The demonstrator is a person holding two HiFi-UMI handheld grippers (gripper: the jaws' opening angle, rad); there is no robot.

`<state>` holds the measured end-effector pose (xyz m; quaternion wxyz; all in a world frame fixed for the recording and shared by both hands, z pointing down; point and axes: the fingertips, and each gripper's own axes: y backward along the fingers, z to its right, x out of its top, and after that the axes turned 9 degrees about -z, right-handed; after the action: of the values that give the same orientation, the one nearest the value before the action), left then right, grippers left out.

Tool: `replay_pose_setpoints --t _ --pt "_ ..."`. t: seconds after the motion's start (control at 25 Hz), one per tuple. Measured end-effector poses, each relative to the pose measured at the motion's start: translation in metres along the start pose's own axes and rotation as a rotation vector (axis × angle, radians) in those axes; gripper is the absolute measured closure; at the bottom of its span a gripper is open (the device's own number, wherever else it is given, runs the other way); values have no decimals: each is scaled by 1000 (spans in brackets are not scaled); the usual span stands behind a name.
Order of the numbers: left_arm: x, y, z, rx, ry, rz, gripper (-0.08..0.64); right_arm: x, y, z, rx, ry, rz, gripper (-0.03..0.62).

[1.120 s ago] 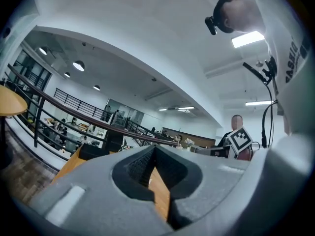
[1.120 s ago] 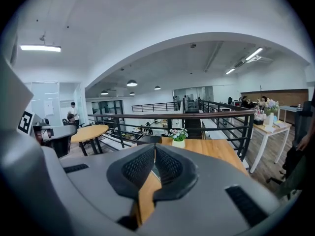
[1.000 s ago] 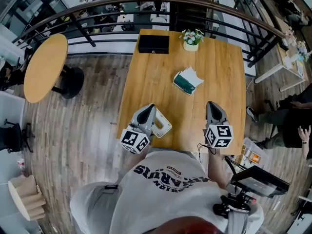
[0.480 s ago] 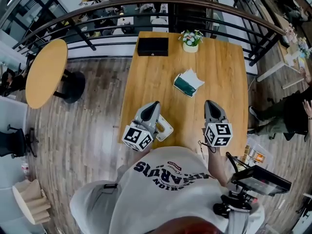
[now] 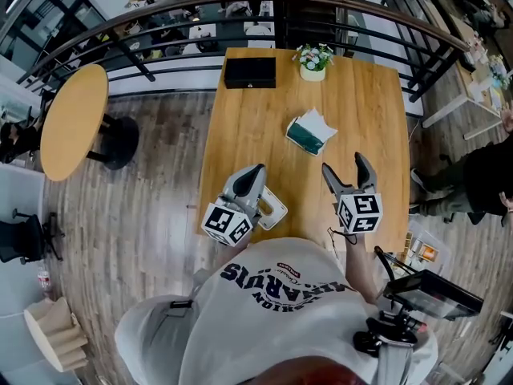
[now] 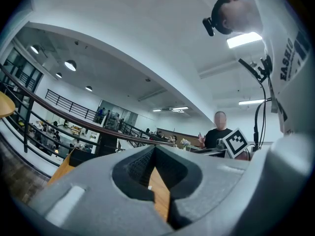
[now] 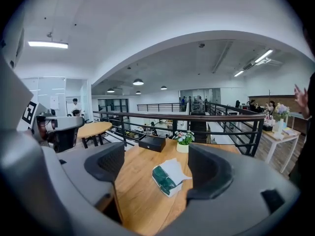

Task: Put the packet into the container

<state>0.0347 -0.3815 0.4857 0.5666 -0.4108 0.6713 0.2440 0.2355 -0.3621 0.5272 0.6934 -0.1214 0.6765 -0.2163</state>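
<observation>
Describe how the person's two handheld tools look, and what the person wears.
Both the left tool and the right tool are grey, tapering moulded shells with dark textured pads. Each carries a white cube printed with black square markers. The person wears a white T-shirt with dark lettering.

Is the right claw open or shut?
Open. The right claw has just been opening: jaws wide apart, gripping nothing; the packet lies ahead on the table.

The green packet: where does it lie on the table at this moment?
In the head view the green packet lies on the wooden table, right of its middle, between the flower pot and the right gripper, touching neither.
</observation>
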Motion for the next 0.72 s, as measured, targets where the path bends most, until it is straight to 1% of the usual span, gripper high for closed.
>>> replay_pose_setpoints --t 0.2,0.28,0.36,0.44,0.52,0.6,0.64,0.68,0.72 --pt "-3 -1 -2 4 7 -2 558 -3 -11 -3 24 42 -43 190" --pt "-3 -3 -3 7 7 0 558 -4 -19 -3 44 79 -72 190" --pt "-4 -1 -5 14 10 2 558 -6 -28 -5 73 133 -127 190" --pt "-4 2 -8 24 14 4 558 -17 -38 -10 106 223 -243 190" --pt "-4 4 -11 34 18 4 558 -37 -47 -12 131 363 -421 190" --pt "-4 5 -12 41 23 2 558 -55 -56 -10 134 518 -591 189" --pt "-5 6 -13 45 24 2 558 -60 -60 -9 129 584 -651 189" --pt "-5 8 -14 48 25 3 558 -62 -63 -9 127 633 -690 189" --pt "-6 9 -14 53 27 3 558 -62 -67 -11 133 661 -710 189"
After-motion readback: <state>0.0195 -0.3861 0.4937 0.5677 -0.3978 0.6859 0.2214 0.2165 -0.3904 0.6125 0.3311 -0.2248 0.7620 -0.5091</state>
